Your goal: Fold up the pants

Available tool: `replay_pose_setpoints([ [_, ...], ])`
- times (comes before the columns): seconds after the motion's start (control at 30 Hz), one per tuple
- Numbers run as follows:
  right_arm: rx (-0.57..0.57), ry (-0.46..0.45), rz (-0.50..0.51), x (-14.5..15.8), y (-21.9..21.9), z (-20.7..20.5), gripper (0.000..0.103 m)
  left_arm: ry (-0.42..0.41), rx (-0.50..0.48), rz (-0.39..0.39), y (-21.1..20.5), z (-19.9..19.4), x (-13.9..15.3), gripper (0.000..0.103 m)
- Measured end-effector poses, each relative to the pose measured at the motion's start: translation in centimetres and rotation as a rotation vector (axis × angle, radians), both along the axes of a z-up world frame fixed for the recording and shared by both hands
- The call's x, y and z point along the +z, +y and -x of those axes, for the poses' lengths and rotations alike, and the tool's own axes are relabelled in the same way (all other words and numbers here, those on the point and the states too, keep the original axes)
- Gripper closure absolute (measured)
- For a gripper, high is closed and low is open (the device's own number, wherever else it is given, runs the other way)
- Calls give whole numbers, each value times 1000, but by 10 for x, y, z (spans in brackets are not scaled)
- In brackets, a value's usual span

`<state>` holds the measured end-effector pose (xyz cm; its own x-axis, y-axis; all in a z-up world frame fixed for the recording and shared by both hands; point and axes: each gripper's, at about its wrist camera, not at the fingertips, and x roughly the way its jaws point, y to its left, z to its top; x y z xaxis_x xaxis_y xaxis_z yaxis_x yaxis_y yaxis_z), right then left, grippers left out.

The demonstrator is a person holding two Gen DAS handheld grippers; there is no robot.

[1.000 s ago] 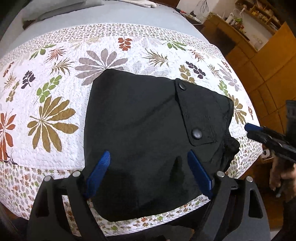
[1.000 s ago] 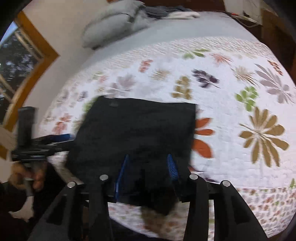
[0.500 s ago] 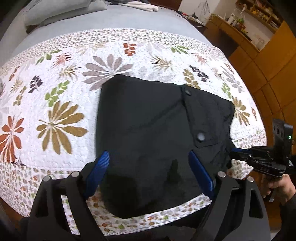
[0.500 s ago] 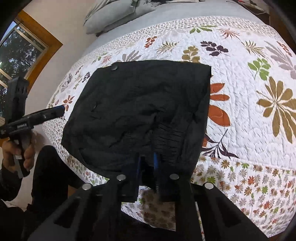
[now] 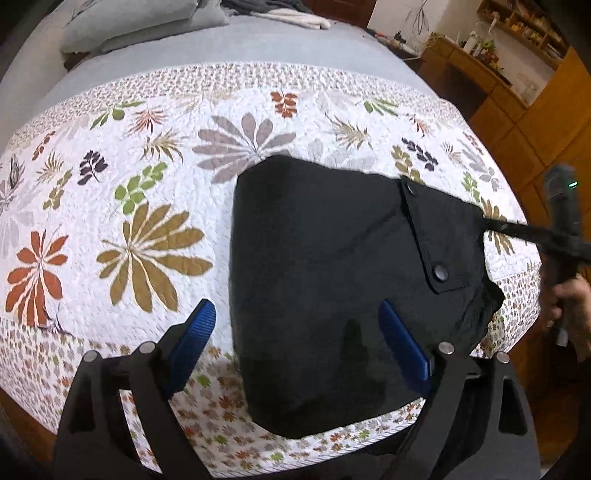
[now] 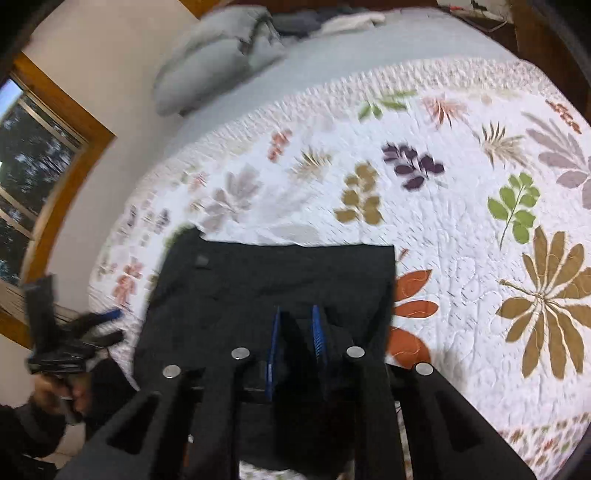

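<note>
The black pants [image 5: 332, 277] lie folded into a rough square on the flowered quilt, a snap pocket flap on top. My left gripper [image 5: 295, 332] hangs open and wide over their near edge, its left pad above the quilt and its right pad above the cloth, holding nothing. From the right wrist it appears blurred at the left [image 6: 107, 321]. My right gripper [image 6: 295, 332] has a bunched fold of the pants [image 6: 277, 280] between its narrow blue pads, and its jaws are opening slightly. In the left wrist view it reaches in over the pants' right edge [image 5: 495, 223].
The quilt [image 5: 129, 184] covers the bed up to a grey sheet, where a grey pillow [image 5: 140, 26] lies. The bed's near edge drops off just below the pants. Wooden cabinets [image 5: 535, 122] stand to the right, and a window [image 6: 33, 177] is beside the bed.
My right gripper closed from half open onto a bunch of the pants, then moved farther along their right edge. The left gripper slid a little left and stayed open.
</note>
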<state>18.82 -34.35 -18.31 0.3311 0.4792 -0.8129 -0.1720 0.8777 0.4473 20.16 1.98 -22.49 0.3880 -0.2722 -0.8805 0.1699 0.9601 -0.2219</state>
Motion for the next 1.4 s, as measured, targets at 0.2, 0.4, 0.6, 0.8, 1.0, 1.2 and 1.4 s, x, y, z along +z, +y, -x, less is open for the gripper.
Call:
replay_pose_setpoints([
  [0.2,-39,59,-99,-14,-19,1,82,44,43,138,34,-21,-13,13],
  [0.4,-153,73,-211,4,-49,35,11,207,126,415,77,-39,-41,12],
  [0.6,-263,219,-379,-9,-76,80,4,348,132,656,91,-38,-61,11],
  [0.8,-280,271,-483,-17,-82,99,4,408,121,721,91,-39,-77,10],
  [1.0,-207,288,-544,-35,-79,90,4,429,159,781,99,-41,-98,10],
  [1.2,-181,337,-529,-61,-75,66,4,440,163,799,103,-50,-106,10],
  [1.4,-144,354,-545,-77,-65,49,4,455,103,819,94,-62,-118,10],
])
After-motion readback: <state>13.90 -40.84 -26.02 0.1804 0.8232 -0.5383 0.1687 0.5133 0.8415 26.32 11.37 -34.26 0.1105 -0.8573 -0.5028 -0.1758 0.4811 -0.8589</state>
